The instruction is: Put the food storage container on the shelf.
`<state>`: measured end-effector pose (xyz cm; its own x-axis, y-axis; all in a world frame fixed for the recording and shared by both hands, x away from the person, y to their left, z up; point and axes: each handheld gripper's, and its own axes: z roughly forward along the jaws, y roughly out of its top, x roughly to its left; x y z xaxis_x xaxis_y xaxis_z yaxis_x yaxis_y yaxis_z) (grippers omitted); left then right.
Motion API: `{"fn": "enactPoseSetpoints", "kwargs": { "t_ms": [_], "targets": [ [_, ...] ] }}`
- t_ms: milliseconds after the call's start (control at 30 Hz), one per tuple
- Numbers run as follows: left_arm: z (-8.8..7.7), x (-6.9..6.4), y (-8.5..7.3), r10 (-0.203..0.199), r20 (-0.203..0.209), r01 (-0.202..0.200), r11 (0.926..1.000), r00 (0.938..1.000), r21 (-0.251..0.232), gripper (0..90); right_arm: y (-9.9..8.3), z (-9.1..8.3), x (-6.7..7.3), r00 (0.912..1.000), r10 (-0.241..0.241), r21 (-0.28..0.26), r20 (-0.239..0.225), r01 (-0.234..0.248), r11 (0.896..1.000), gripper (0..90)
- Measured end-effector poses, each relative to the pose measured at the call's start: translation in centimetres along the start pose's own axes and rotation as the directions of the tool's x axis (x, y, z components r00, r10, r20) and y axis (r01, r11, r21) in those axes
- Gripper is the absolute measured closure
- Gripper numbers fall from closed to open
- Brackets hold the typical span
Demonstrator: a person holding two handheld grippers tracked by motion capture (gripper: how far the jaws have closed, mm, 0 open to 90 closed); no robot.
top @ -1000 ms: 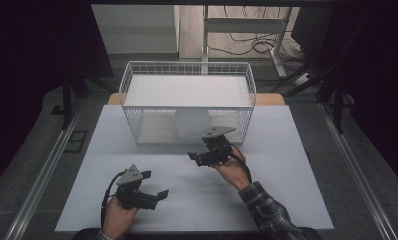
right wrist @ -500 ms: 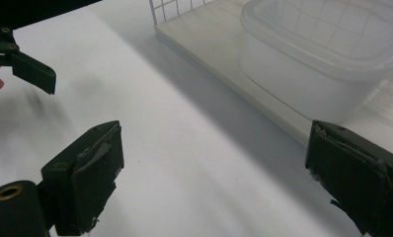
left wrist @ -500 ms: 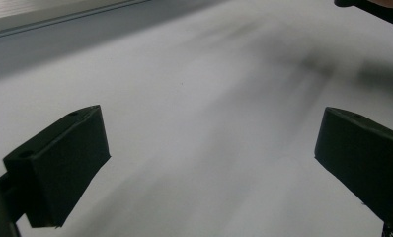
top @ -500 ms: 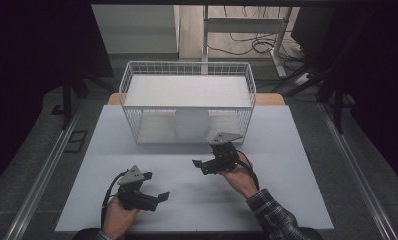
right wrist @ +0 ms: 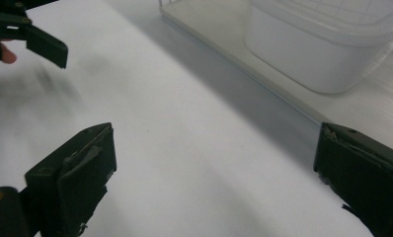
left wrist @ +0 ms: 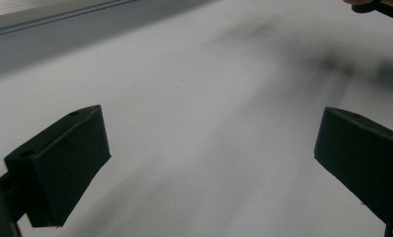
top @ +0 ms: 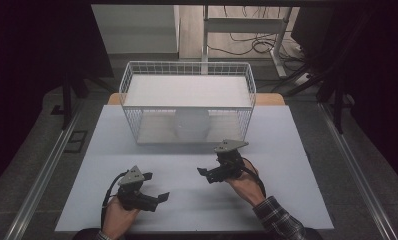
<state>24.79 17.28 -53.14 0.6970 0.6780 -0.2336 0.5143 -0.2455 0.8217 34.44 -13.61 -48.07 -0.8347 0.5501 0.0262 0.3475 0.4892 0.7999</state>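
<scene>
White table (top: 187, 200) bears no writing; left gripper (top: 159, 198) and right gripper (top: 203, 173) gape empty

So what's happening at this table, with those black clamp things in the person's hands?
A person sits at a white table holding a black two-jaw gripper in each hand. Neither holds anything. The right gripper has just been opening its jaws, with nothing between them, in front of a white wire basket. Inside the basket sits a white translucent plastic tub, apart from both grippers. The left gripper hangs open over bare tabletop nearer the person.
</scene>
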Motion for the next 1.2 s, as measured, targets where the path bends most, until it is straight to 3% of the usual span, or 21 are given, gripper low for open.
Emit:
{"fn": "enactPoseSetpoints", "kwargs": {
  "t_ms": [167, 500, 667, 900, 1200],
  "targets": [
    [0.0, -0.1, 0.0, 0.021, -0.021, -0.021, 0.9998, 0.9996, 0.000, 0.0, -0.6, -0.6, 0.2, 0.9999, -0.001, 0.025, -0.016, 0.001, 1.000, 1.9],
    [-0.1, 0.1, -0.1, 0.022, -0.029, -0.022, 0.9997, 0.9993, -0.006, 0.0, -1.8, -1.7, 0.4, 0.9987, 0.022, 0.066, -0.047, -0.019, 0.998, 1.7],
    [-0.1, 0.1, -0.1, 0.022, -0.037, -0.022, 0.9997, 0.9991, -0.011, 0.0, -2.7, -2.4, 0.2, 0.9982, 0.047, 0.087, -0.037, -0.044, 0.995, 1.7],
    [-0.4, 0.3, -0.1, 0.037, -0.051, -0.038, 0.9992, 0.9980, -0.011, 0.3, -3.8, -3.9, 0.0, 0.9977, 0.057, 0.076, -0.036, -0.054, 0.996, 0.8],
    [-1.1, 0.7, -0.3, 0.047, -0.086, -0.049, 0.9986, 0.9952, -0.021, 1.2, -4.9, -5.7, 0.0, 0.9994, 0.031, 0.061, -0.016, -0.030, 0.998, 0.8]
  ]
}}
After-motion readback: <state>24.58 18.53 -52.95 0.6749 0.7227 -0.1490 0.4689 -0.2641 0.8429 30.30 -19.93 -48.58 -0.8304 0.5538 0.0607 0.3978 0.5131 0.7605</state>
